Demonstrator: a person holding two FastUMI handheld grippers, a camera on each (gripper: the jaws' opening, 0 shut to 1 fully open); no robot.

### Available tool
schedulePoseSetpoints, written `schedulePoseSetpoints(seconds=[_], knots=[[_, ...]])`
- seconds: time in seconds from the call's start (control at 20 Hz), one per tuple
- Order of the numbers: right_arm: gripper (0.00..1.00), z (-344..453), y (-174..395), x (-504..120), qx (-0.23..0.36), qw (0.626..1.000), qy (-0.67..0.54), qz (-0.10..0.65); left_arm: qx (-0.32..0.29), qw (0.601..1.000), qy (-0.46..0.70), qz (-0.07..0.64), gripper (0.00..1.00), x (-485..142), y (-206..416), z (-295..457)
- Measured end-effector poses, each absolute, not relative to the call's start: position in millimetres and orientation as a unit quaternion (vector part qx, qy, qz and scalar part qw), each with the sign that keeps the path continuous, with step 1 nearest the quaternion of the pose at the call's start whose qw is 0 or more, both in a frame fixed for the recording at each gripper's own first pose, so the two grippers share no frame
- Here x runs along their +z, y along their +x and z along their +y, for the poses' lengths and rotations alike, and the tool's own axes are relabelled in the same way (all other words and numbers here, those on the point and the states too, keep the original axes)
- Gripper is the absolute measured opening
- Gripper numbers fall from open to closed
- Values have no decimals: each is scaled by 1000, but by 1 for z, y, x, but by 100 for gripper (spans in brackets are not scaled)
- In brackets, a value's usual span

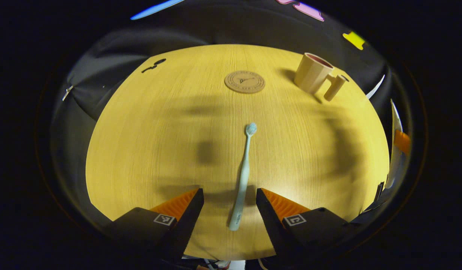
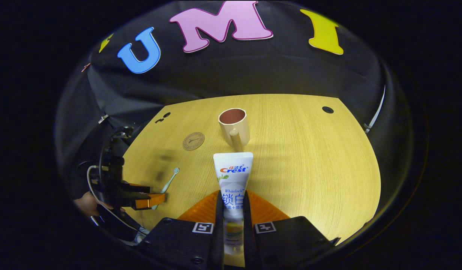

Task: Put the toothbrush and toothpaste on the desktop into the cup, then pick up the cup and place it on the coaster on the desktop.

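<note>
— Wood-grain table (image 1: 148, 123), black cloth behind. What lies on it?
— Coaster (image 1: 245, 81) mid-table, cup (image 1: 312, 72) beside it. Toothbrush (image 1: 243, 176) lies flat between the wide-open left gripper (image 1: 230, 204) fingers.
— Right gripper (image 2: 233, 210)?
— Clamped on the toothpaste (image 2: 233, 183), cup straight beyond.

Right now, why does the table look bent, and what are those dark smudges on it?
In the left gripper view the fisheye lens bulges the wooden table into a dome; soft blurred shadows cross it around the toothbrush, and the cup leans outward. In the right gripper view the table edge curves too, and the toothpaste tube looks sharp.
</note>
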State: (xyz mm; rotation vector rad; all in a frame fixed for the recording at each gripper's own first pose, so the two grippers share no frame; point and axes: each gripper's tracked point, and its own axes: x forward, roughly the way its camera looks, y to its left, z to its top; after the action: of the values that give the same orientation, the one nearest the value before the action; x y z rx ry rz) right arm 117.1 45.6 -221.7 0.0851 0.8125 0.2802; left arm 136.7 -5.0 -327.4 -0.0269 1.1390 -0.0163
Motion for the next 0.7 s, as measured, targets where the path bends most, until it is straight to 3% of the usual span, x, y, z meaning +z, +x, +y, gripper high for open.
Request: schedulePoseSetpoints(seconds=[0.25,0.35,0.4,0.55,0.7], knots=[[25,45,116,-222,135,909,47,391,-20,819,-2,573,82,-333,135,-7],[25,45,114,-224,139,905,45,400,-44,803,17,594,67,-328,132,-11],[25,45,114,-224,139,904,43,403,-61,796,32,601,51,-332,134,-13],[25,46,114,-227,141,901,47,408,-77,786,57,611,20,-327,139,-19],[25,47,113,-227,141,902,51,405,-74,797,52,597,9,-330,141,-21]])
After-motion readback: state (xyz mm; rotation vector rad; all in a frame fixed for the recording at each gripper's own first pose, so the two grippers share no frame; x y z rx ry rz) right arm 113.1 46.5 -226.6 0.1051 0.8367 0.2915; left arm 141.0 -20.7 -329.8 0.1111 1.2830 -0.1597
